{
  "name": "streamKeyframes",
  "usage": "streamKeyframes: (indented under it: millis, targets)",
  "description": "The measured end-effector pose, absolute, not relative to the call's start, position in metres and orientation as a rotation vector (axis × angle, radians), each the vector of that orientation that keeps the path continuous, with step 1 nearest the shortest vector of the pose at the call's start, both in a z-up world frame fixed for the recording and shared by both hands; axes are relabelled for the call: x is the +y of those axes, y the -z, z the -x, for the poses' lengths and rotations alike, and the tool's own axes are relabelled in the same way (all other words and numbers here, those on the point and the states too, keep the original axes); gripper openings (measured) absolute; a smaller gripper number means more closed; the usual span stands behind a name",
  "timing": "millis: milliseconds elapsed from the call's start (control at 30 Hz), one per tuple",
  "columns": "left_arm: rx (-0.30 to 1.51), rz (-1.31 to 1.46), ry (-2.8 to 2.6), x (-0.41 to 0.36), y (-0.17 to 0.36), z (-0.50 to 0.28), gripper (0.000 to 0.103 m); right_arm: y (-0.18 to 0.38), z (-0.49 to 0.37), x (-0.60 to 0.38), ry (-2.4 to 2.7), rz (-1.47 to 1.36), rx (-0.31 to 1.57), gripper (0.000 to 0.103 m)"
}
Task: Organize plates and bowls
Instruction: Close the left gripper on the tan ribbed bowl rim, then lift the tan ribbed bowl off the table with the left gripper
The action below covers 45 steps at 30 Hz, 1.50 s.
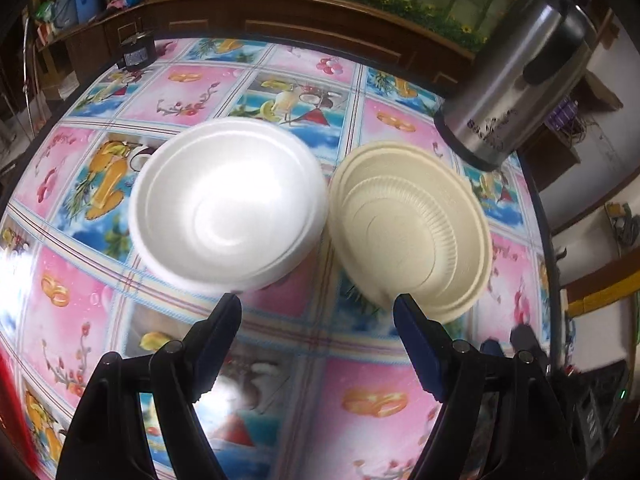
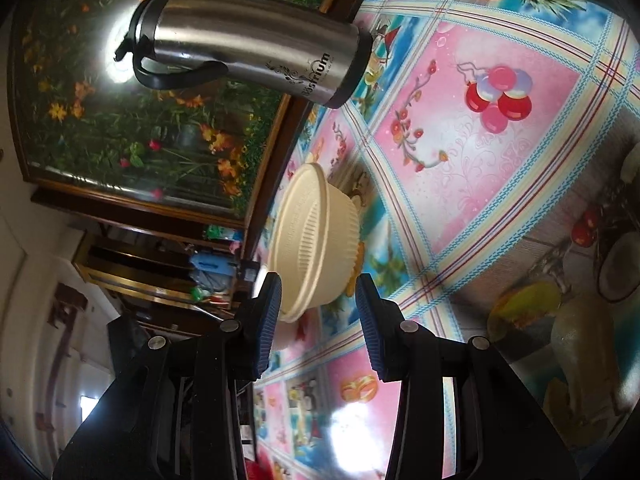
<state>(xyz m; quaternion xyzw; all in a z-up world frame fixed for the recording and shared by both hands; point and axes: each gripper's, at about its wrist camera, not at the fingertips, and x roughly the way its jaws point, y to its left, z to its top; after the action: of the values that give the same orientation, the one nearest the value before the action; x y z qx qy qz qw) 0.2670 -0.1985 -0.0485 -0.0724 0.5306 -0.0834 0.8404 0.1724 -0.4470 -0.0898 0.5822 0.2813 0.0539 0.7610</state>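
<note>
Plainly, both the left gripper (image 1: 318,314) and right gripper (image 2: 318,300) gape empty above the table's floral oilcloth (image 1: 360,400); white foam bowl (image 1: 228,208) touches ribbed cream bowl (image 1: 412,228) near its far edge.

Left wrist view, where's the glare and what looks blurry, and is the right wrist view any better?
Left wrist view: glare washes out the white bowl's inside and the tablecloth's left edge; both bowl rims smear with motion blur, and fisheye bends the table. Right wrist view: tilted, with a glare patch on the cloth low down, a bright spot behind the flask, and the cream bowl slightly soft.
</note>
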Motion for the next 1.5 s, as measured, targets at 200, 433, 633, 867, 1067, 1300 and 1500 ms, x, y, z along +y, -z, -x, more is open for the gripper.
streamKeyframes:
  millis: [200,433,633,867,1067,1300,1500]
  targets:
    - [1.131,0.194,0.169,-0.209,0.05,-0.278,0.079,0.089,-0.165,-0.452,-0.135,-1.322,0.577,0.043]
    - [1.216,0.276,0.203,-0.224,0.069,-0.295,0.079,0.09,-0.164,-0.455,-0.133,-1.347,0.57,0.043]
    - [1.232,0.32,0.183,-0.223,0.084,-0.303,0.063,0.093,-0.165,-0.456,-0.125,-1.362,0.58,0.043]
    - [1.231,0.29,0.212,-0.222,0.083,-0.298,0.02,0.093,-0.168,-0.452,-0.116,-1.349,0.601,0.043]
    - [1.229,0.259,0.247,-0.222,0.078,-0.289,0.015,0.09,-0.169,-0.451,-0.073,-1.316,0.62,0.048]
    - [1.255,0.235,0.262,-0.217,0.083,-0.277,0.015,0.079,-0.167,-0.454,0.027,-1.209,0.633,0.048]
    - [1.257,0.2,0.284,-0.219,0.082,-0.266,0.015,0.082,-0.174,-0.453,0.047,-1.179,0.679,0.048]
